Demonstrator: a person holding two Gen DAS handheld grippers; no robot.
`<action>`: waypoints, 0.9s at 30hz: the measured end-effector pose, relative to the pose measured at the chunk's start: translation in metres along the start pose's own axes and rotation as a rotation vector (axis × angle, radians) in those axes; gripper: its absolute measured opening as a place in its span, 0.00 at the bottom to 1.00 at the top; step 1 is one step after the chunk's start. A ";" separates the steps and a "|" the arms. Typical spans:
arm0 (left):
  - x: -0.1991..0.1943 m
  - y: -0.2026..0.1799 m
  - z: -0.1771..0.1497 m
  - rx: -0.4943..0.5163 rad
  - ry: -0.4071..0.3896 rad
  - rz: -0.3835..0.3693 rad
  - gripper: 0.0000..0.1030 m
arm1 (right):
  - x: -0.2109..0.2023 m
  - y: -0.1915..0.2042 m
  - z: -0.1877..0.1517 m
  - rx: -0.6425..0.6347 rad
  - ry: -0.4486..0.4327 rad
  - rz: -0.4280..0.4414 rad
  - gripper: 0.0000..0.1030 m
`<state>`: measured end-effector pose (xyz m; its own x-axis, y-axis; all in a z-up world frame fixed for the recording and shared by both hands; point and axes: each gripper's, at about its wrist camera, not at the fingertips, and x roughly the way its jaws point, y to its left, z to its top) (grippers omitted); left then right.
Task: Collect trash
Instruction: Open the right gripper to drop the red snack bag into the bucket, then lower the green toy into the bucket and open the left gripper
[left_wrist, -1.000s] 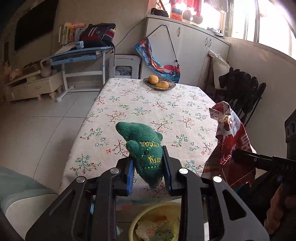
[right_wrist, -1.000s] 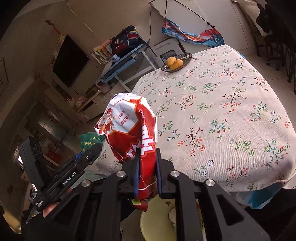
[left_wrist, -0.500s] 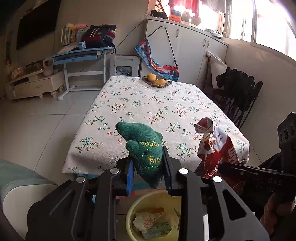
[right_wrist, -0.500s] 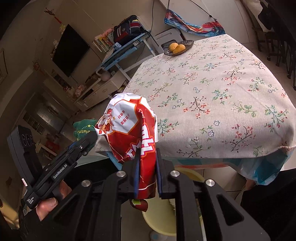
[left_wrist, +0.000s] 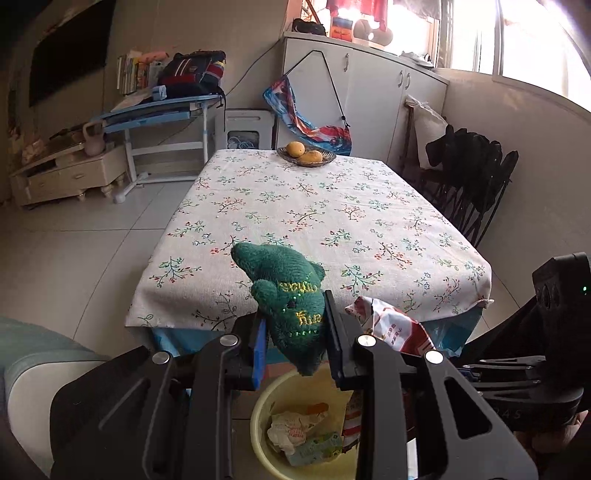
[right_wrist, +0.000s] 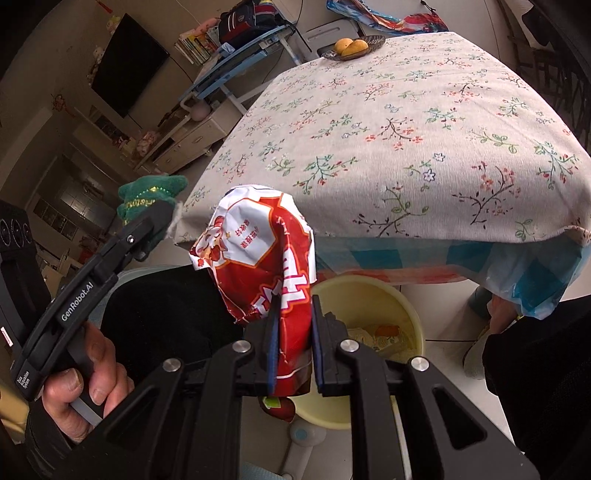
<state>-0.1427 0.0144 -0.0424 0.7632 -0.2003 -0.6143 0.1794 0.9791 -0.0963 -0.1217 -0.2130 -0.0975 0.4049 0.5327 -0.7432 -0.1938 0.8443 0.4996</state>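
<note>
Both tools pulled back off surface. Right tool clamps red snack bag directly above yellow bin; left tool clamps green knitted toy, probably over bin's near-left rim.

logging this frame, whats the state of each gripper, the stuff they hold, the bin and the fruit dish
left gripper: shut on green knit toy
right gripper: shut on red snack bag
yellow bin: on floor, trash inside
fruit dish: on table, holding fruit
</note>
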 end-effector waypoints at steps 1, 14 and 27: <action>0.000 -0.001 -0.001 0.002 0.002 -0.001 0.25 | 0.003 0.001 -0.001 -0.005 0.013 -0.004 0.16; 0.001 -0.012 -0.012 0.032 0.024 -0.004 0.25 | 0.015 -0.005 -0.012 0.027 0.080 -0.022 0.27; 0.010 -0.028 -0.023 0.092 0.090 -0.004 0.25 | -0.025 -0.008 -0.001 0.049 -0.128 -0.074 0.41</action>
<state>-0.1542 -0.0138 -0.0643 0.7041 -0.1961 -0.6825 0.2418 0.9699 -0.0292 -0.1309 -0.2331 -0.0836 0.5278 0.4546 -0.7175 -0.1164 0.8755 0.4691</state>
